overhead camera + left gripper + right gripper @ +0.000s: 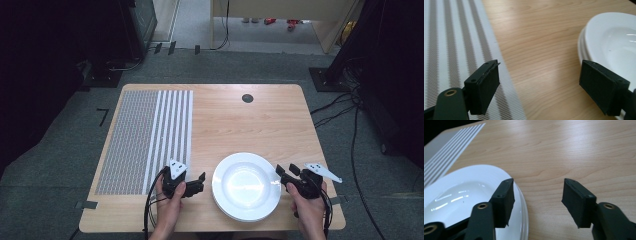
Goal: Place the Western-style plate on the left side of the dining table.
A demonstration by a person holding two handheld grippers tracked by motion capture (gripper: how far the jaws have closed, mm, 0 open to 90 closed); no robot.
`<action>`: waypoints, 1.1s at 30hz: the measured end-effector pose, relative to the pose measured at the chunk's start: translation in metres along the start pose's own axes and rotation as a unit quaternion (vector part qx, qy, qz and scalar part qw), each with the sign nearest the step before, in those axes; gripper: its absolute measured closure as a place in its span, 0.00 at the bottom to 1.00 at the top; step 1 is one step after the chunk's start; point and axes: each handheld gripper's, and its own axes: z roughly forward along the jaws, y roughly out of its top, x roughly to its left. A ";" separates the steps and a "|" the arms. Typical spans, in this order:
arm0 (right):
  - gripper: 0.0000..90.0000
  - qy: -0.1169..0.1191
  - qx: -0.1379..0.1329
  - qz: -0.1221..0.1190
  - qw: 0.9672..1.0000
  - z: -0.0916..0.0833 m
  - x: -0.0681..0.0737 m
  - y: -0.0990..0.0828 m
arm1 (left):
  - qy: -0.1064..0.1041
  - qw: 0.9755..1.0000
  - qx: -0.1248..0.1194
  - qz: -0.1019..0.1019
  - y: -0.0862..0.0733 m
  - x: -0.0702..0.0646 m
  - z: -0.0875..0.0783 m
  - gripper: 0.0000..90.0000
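A stack of white plates (246,186) sits near the front edge of the wooden tabletop (240,120), between the two hands. In the left gripper view the stack's edge shows at least two rims, but how many plates lie under the top one cannot be told, and the frame cuts the stack off at the right. The left tongs (198,181) rest just left of the plates with jaws spread wide, holding nothing; one jaw hangs over the striped grey-and-white mat (145,135), the other beside the plate rim. The right tongs (287,173) sit just right of the stack, also wide apart and empty, one jaw over the plate rim in the right gripper view. The person's hands come in from the bottom edge, forearms cut off. A small dark round hole (247,98) marks the far side of the tabletop.
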 end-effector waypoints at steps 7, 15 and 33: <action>0.51 -0.004 0.001 -0.034 0.999 -0.005 0.011 -0.004 | -0.023 1.000 0.001 -0.009 -0.001 -0.011 0.002 0.19; 0.59 0.006 0.016 -0.042 0.999 -0.005 0.012 -0.009 | -0.032 0.999 0.006 0.000 -0.003 -0.025 0.005 0.19; 0.82 0.084 0.035 -0.010 0.996 -0.002 -0.001 -0.015 | -0.074 0.997 0.008 0.007 -0.011 -0.047 0.006 0.50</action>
